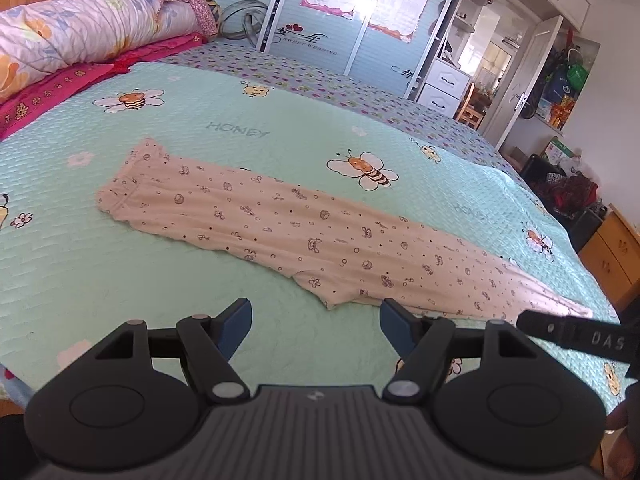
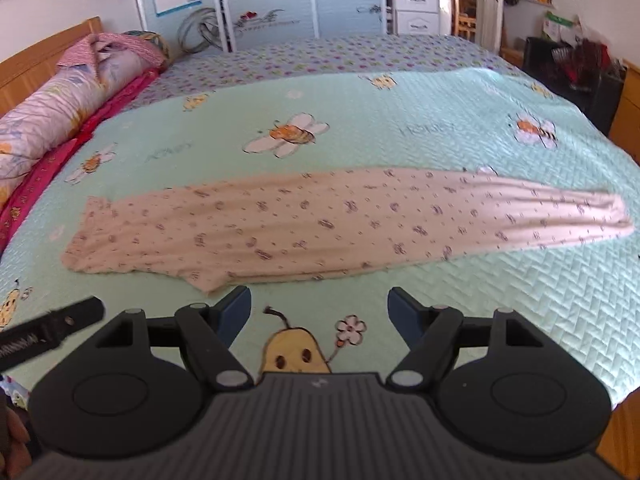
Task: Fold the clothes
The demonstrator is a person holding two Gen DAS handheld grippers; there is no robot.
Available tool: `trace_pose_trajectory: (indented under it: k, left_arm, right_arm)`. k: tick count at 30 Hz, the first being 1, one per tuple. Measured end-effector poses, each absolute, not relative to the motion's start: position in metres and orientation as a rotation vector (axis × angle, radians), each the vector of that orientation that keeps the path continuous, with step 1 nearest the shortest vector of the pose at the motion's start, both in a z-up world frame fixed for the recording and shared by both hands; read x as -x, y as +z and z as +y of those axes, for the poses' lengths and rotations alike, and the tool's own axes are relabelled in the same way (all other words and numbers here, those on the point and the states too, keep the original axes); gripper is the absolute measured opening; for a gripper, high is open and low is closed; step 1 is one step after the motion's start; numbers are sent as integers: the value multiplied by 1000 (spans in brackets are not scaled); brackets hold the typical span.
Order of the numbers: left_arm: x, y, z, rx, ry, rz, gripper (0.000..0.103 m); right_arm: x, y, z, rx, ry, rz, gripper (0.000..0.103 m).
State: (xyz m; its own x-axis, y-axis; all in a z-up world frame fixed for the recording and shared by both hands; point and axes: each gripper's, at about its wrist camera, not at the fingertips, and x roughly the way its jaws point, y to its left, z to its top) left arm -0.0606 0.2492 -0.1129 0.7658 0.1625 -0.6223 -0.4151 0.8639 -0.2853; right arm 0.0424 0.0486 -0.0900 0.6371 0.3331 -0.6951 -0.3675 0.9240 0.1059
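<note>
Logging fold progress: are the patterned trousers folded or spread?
Folded once lengthwise: the trousers lie as one long flat strip on the bedspread, not yet folded crosswise.

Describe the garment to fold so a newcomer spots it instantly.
Find the bed's mint bee-print cover. Across its middle lies one long, flat pair of pants, ahead of both open grippers. It is pale pink with small dark prints, unlike the rolled floral quilt by the headboard.

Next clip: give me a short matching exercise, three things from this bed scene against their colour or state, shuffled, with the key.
Things:
1. pink trousers
2. left claw
3. rolled quilt

States:
A. open, holding nothing
B. along the headboard side of the bed
C. laid out long and flat on the green bee bedspread

Pairs: 1-C, 2-A, 3-B
</note>
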Motion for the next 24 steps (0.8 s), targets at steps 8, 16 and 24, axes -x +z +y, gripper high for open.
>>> trace_pose_trajectory:
  k: [8, 16, 24]
  left_arm:
    - [55, -103, 245, 401, 336, 618, 74]
    - [45, -103, 237, 366, 328, 650, 74]
    - [39, -99, 233, 360, 316, 660, 74]
  right_arm:
    - [-43, -81, 56, 59, 410, 769, 76]
    - [-58, -82, 56, 35, 396, 767, 76]
    - [-63, -80, 57, 49, 385, 766, 76]
